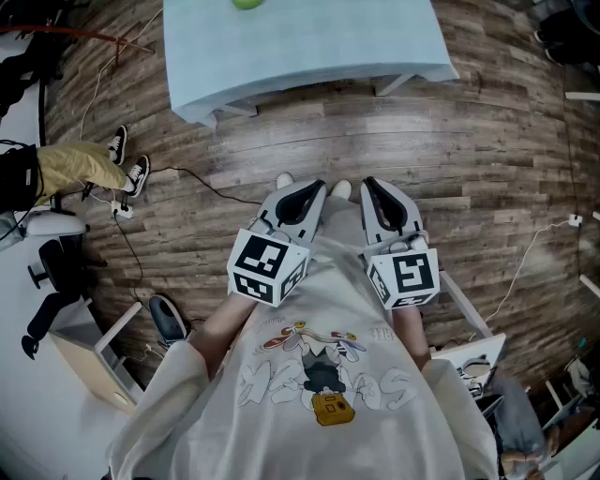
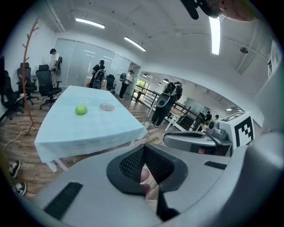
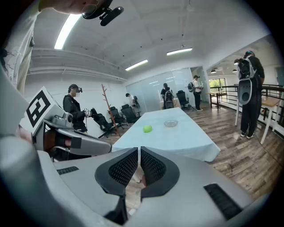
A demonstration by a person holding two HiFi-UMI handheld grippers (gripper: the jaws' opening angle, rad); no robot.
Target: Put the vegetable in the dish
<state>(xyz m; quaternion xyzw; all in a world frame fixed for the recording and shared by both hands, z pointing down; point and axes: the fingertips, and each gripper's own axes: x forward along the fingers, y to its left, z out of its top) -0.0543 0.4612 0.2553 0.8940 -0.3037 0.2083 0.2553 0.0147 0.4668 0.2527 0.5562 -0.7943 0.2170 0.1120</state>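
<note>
A round green vegetable point(image 2: 80, 110) lies on the light blue tablecloth point(image 2: 84, 128), with a small clear glass dish point(image 2: 106, 107) just beside it. The right gripper view shows the same vegetable point(image 3: 147, 128) and dish point(image 3: 171, 123) farther off. In the head view only the vegetable's edge point(image 1: 247, 4) shows, at the top. I hold both grippers close to my body, well short of the table. My left gripper point(image 2: 144, 153) is shut on nothing. Beside it my right gripper point(image 3: 139, 165) has its pads together, also empty.
The table point(image 1: 300, 47) stands ahead across a wooden floor point(image 1: 469, 169). Cables point(image 1: 187, 178) trail on the floor to the left. Office chairs point(image 2: 44, 86) and a coat stand point(image 2: 27, 75) stand left of the table. Several people stand in the background, one by a railing point(image 3: 248, 88).
</note>
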